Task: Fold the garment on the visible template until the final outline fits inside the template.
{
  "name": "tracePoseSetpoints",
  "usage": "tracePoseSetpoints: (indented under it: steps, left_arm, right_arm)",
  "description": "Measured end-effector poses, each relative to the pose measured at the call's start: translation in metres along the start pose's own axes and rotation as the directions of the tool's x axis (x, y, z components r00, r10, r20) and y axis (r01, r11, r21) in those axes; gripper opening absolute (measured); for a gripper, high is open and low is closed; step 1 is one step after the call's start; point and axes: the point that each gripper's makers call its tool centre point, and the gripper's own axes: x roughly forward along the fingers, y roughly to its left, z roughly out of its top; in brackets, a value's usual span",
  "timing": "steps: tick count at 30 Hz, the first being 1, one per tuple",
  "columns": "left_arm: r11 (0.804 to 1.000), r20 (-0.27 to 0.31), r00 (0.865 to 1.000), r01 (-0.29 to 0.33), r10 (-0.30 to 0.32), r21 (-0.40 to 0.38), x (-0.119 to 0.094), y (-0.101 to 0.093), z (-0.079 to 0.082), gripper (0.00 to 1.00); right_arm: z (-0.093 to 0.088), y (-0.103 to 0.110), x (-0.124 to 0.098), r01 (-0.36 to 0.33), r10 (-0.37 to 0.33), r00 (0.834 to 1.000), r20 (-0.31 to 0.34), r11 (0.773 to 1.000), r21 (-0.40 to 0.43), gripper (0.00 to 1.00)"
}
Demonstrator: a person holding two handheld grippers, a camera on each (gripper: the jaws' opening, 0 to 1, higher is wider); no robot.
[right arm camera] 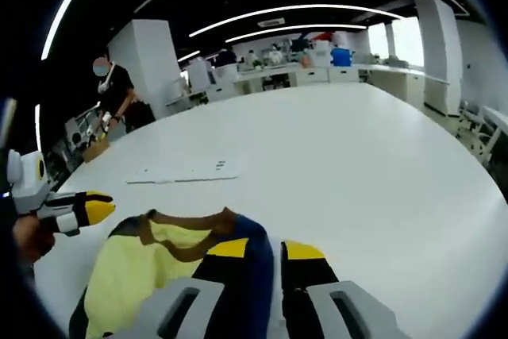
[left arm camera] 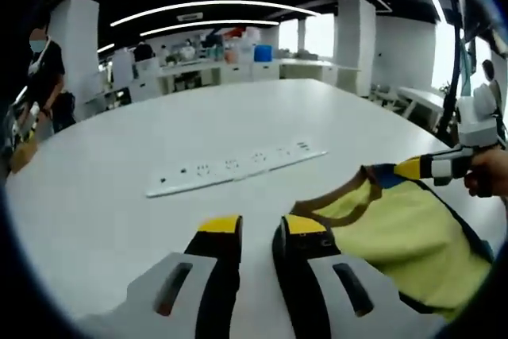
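The garment, yellow with a brown neckband and dark blue trim, lies on the white desk. In the left gripper view it spreads to the right of the left tongs; in the right gripper view it sits low and to the left, just under the right tongs. A white plate with small dark marks lies flat on the desk beyond the garment, well apart from it; whether that is the template cannot be told.

The left tongs stand narrowly parted with bare desk between the tips, holding nothing, their right tip just beside the neckband. Seen from the left gripper view, the right tongs come in from the right with the tips at the garment's blue upper edge, seemingly closed on it. In the right gripper view a slim gap shows between the jaws and the blue cloth laps against the left jaw, so a firm hold cannot be told.

The step in hand looks like taking hold of the neck end, with no fold made yet. The next move would call for the left tongs to shift right onto the collar edge and close, so both tongs can carry that edge together.

A person stands at the desk's far side.
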Motion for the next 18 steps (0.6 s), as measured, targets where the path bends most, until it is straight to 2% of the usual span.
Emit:
tracePoseSetpoints:
  steps: [4, 9, 13, 18]
  left_arm:
    - [1.000, -0.001, 1.000, 0.013, -0.013, 0.025, -0.010, 0.003, -0.001, 0.30]
    - [0.997, -0.013, 0.997, 0.073, -0.072, 0.039, -0.026, 0.000, -0.007, 0.50]
    - [0.995, 0.007, 0.996, 0.093, -0.094, 0.041, -0.043, 0.000, -0.006, 0.61]
    - [0.991, 0.010, 0.992, 0.128, -0.129, 0.043, -0.067, -0.004, -0.010, 0.72]
  right_arm:
    - [0.010, 0.014, -0.010, -0.065, 0.066, 0.998, 0.023, 0.997, -0.039, 0.38]
    - [0.013, 0.039, -0.030, -0.178, 0.179, 0.984, 0.005, 0.982, -0.071, 0.61]
    - [0.013, 0.060, -0.046, -0.260, 0.260, 0.966, -0.011, 0.961, -0.100, 0.73]
    - [0.008, 0.078, -0.066, -0.324, 0.323, 0.946, -0.029, 0.935, -0.142, 0.84]
